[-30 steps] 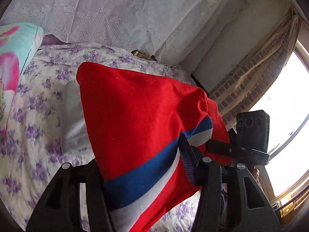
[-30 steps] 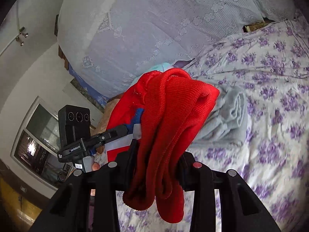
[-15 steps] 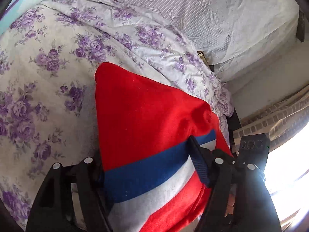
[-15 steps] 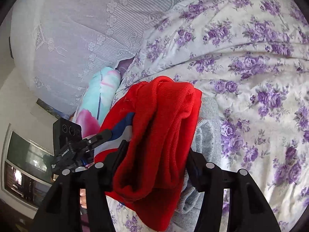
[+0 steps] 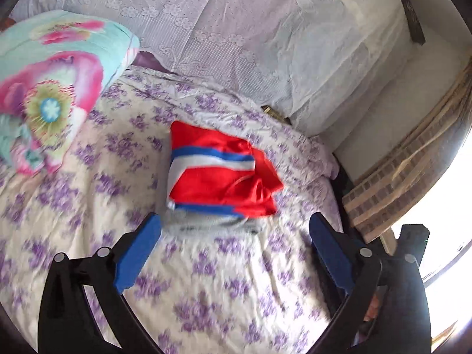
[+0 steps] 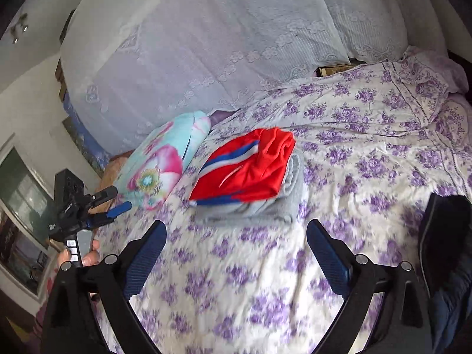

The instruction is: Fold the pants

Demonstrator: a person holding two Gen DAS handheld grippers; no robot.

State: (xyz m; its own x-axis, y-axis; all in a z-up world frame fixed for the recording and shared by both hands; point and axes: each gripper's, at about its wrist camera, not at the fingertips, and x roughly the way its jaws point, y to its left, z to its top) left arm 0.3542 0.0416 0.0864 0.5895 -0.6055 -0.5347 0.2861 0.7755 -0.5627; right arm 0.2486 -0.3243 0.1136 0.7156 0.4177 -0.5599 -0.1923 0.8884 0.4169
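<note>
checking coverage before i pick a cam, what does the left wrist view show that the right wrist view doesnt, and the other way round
Only the left wrist view: a striped beige curtain and a bright window at right.

Only the right wrist view: the hand holding the left gripper, a framed picture on the wall, and a dark garment at right.

Both: red pants folded on a grey folded garment on the floral bedsheet, the flowered pillow, lace-covered pillows, and each view's own gripper open and empty, jaws just opened.

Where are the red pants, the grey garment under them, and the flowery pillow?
red pants (image 6: pixel 250 174): right wrist view, red top face.
grey garment (image 6: pixel 265 209): right wrist view, front folded edge.
flowery pillow (image 5: pixel 56 94): left wrist view, pink flower print.
</note>
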